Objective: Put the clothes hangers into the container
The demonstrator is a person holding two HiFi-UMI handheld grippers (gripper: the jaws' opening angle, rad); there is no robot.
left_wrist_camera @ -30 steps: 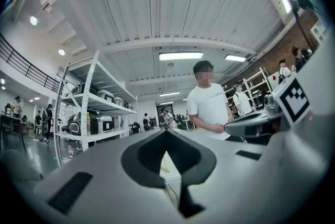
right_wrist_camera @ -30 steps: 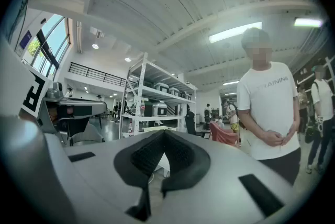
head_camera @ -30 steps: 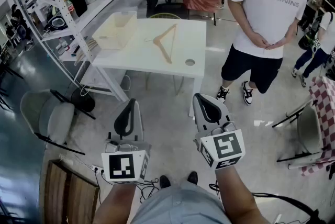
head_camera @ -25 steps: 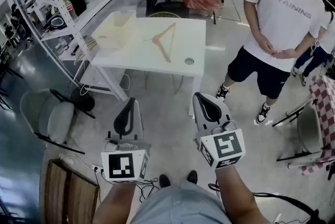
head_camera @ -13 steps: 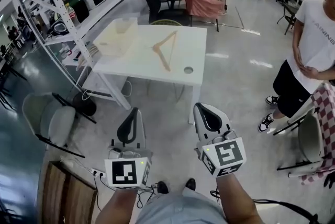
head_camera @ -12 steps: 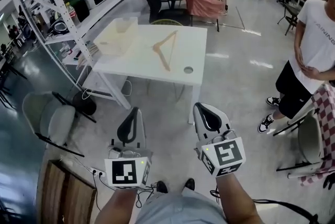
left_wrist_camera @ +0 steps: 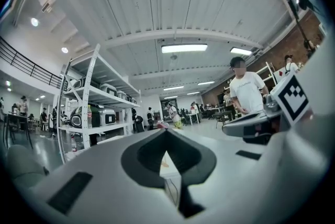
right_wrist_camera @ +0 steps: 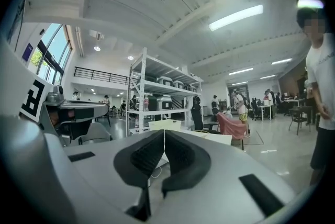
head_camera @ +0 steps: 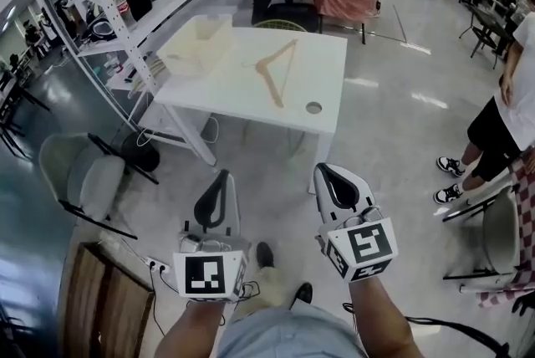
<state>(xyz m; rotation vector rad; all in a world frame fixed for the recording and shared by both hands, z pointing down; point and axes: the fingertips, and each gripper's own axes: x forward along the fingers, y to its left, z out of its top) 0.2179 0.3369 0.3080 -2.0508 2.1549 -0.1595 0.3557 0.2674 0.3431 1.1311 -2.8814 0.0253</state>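
Left gripper [head_camera: 219, 178]: jaws pressed together, empty, over the floor, short of the table [head_camera: 234, 93].
Right gripper [head_camera: 328, 170]: jaws pressed together, empty.
Hanger [head_camera: 277, 72]: 1, flat on table, just right of container [head_camera: 188, 62].

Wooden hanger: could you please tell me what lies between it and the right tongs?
Head view: from the right tongs, bare floor, then the white table and its near edge with a round hole, then the wooden hanger.
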